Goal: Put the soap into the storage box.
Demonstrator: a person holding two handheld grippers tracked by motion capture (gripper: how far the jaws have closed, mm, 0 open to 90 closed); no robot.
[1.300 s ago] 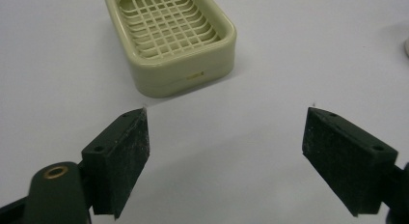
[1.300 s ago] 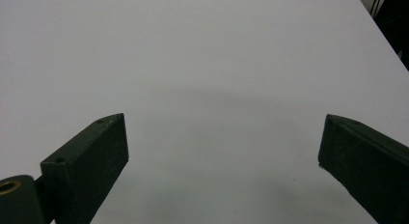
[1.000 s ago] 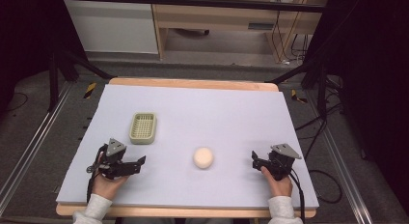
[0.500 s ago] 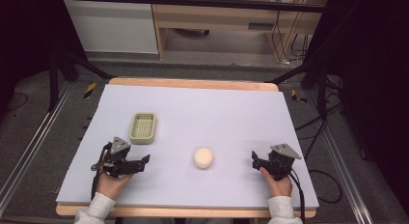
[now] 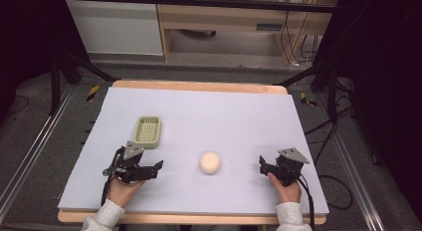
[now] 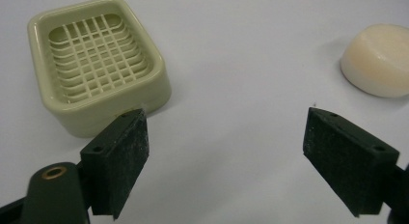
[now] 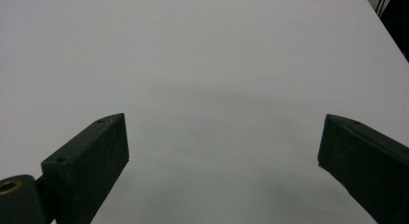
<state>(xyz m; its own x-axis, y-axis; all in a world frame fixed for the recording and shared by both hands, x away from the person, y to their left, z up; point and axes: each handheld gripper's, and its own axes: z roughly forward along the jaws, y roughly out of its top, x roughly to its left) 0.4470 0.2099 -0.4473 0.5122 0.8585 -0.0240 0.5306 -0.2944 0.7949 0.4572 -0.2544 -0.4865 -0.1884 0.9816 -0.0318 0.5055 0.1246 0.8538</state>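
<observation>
High view: a person's two hands hold grippers low over a table (image 5: 209, 111) covered in a pale sheet. Midway between them a cream bar of soap (image 5: 210, 162) lies flat on the sheet, touched by neither. The left gripper (image 5: 154, 169) points toward the soap, jaws spread wide with nothing between them. In the left gripper view, the soap (image 6: 381, 60) sits beyond the far jaw, well apart from it, and a pale green soap dish (image 6: 96, 60) with a grid floor stands just behind the near jaw. The right gripper (image 5: 263, 166) rests near the table's right edge, its jaws also wide apart and holding nothing.
</observation>
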